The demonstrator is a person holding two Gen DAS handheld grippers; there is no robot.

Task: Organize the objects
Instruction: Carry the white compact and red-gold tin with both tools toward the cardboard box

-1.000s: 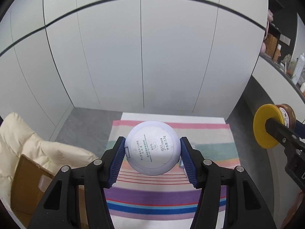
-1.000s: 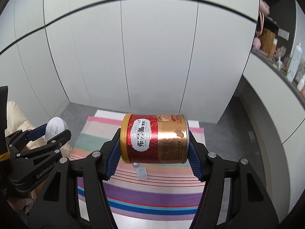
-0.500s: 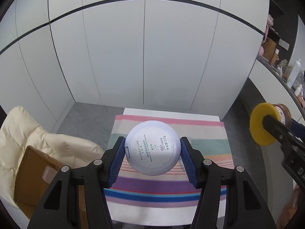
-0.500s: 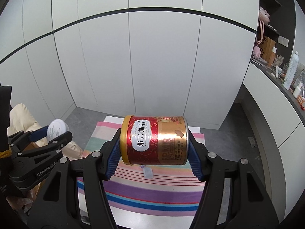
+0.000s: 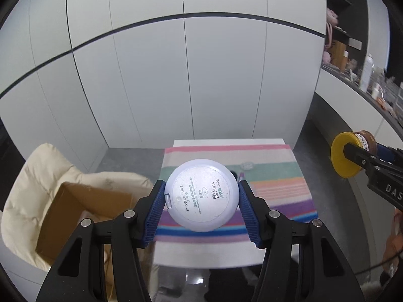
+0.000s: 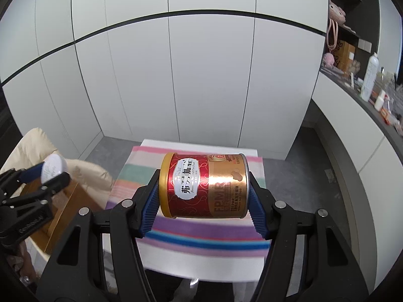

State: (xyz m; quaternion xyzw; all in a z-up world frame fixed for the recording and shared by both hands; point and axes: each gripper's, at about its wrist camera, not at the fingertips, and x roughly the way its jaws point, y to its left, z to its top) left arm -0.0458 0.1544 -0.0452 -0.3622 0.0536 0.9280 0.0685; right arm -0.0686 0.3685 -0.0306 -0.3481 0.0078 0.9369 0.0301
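Left wrist view: the left gripper (image 5: pixel 202 200) pinches a round pale-lilac compact (image 5: pixel 202 197) between its blue fingers (image 5: pixel 156 211), held in the air at lower centre over the striped cloth (image 5: pixel 277 191) on the white table (image 5: pixel 214 256). A cardboard box (image 5: pixel 75 216) sits on a cream cushion at lower left. In the right wrist view, the right gripper (image 6: pixel 204 202) clamps a red-and-gold can (image 6: pixel 205 185) sideways, end to end, at frame centre above the same cloth.
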